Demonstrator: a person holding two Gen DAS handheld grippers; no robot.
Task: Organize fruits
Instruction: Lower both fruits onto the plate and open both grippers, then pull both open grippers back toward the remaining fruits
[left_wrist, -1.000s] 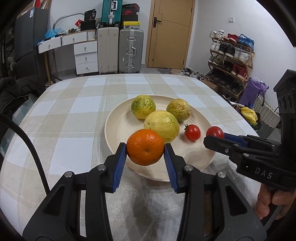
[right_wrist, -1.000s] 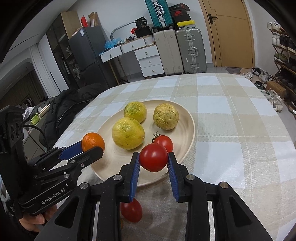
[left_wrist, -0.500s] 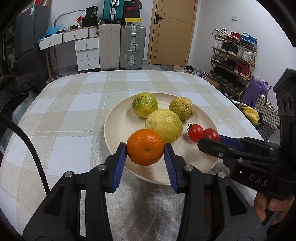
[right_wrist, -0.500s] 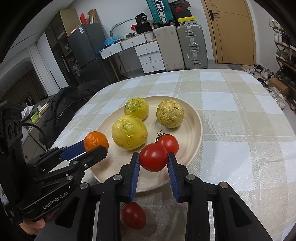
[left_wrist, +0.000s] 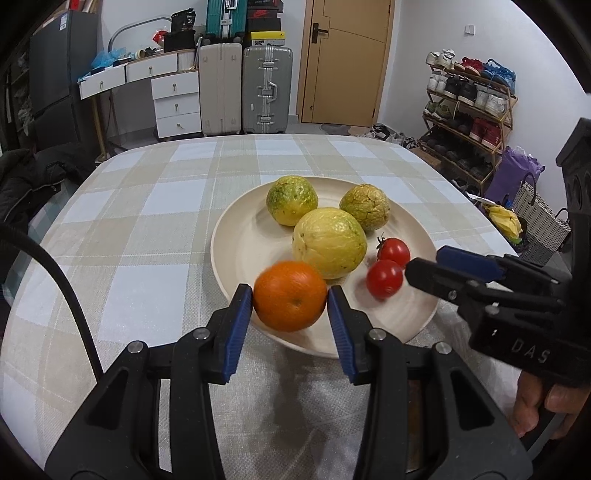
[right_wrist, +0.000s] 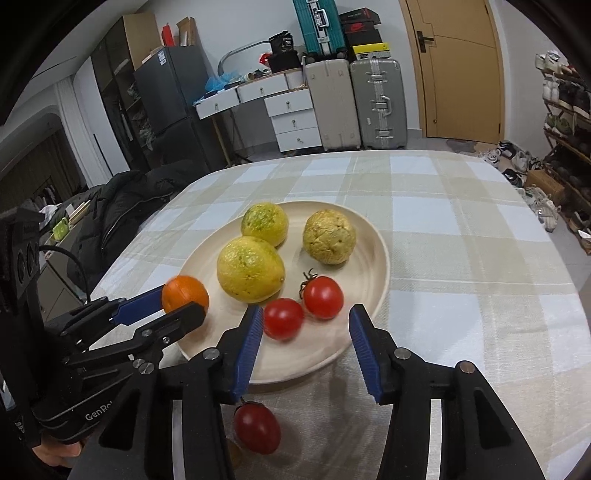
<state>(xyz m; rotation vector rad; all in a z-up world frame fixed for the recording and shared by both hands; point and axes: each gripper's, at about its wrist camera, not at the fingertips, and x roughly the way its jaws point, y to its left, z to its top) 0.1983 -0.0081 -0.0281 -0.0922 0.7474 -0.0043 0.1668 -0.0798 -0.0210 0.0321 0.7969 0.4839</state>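
Round red tomato (right_wrist: 283, 318) just released onto the shallow cream plate (right_wrist: 373, 295), blurred, between the spread jaws of the right gripper (right_wrist: 306, 347): one placement done. Round orange mandarin (left_wrist: 290, 301) still pinched by left gripper (left_wrist: 290, 314), level above the plate's near rim. Second oval red tomato (right_wrist: 256, 427) below the right gripper, on the checked desk (right_wrist: 461, 258), unplaced.

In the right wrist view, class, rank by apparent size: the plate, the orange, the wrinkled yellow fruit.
1. plate, plainly largest.
2. wrinkled yellow fruit.
3. orange, though the left gripper partly covers it, so its place after the fruit is unsure.
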